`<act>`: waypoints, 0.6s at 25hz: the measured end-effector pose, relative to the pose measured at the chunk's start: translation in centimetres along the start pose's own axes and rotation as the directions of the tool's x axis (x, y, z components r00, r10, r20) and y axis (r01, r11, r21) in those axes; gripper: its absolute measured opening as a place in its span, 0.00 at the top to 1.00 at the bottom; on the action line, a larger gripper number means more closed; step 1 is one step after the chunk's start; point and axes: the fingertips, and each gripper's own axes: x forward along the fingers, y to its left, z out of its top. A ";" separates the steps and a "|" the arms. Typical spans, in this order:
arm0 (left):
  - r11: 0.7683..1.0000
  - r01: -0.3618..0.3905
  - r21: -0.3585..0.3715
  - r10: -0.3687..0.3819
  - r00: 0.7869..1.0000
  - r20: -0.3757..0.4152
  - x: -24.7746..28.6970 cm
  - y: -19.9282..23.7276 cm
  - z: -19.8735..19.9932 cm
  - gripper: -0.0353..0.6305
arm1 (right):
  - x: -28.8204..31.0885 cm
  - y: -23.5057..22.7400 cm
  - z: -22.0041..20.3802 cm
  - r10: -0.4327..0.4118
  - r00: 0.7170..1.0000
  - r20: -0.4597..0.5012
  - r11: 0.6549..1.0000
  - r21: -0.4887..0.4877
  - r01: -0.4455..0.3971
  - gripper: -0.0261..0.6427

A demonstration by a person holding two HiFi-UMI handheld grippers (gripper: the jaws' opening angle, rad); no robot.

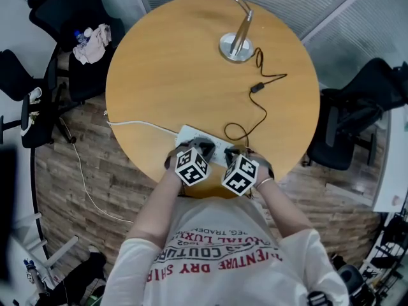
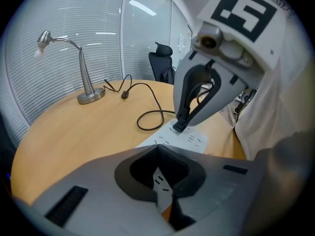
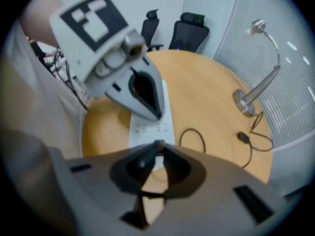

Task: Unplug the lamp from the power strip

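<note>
A silver desk lamp [image 1: 237,40] stands at the far side of the round wooden table [image 1: 172,75]. Its black cord [image 1: 258,107] runs past an inline switch [image 1: 257,87] to a white power strip [image 1: 191,134] near the front edge. In the left gripper view, my right gripper [image 2: 179,123] points steeply down and is shut on the black plug [image 2: 176,130] seated in the strip [image 2: 194,140]. My left gripper [image 3: 155,114] rests its shut tips on the strip's other part. In the head view both marker cubes hide the jaws' tips.
The strip's white cable [image 1: 137,123] trails off the table's left edge to the wooden floor. Black office chairs stand to the right [image 1: 357,116] and to the left [image 1: 38,107]. Cloths lie on a chair at the back left [image 1: 92,43].
</note>
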 end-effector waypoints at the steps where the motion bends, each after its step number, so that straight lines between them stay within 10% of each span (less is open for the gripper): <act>1: 1.000 0.002 0.010 -0.002 1.000 0.001 0.0 0.0 0.0 0.91 | -1.3 -0.2 1.0 0.015 0.999 0.045 0.999 0.040 -0.017 0.86; 15: 0.999 -0.018 0.039 0.017 1.000 0.025 -0.3 0.0 -0.5 0.91 | -8.1 -2.9 4.9 -0.069 0.977 0.204 0.991 0.126 0.043 0.86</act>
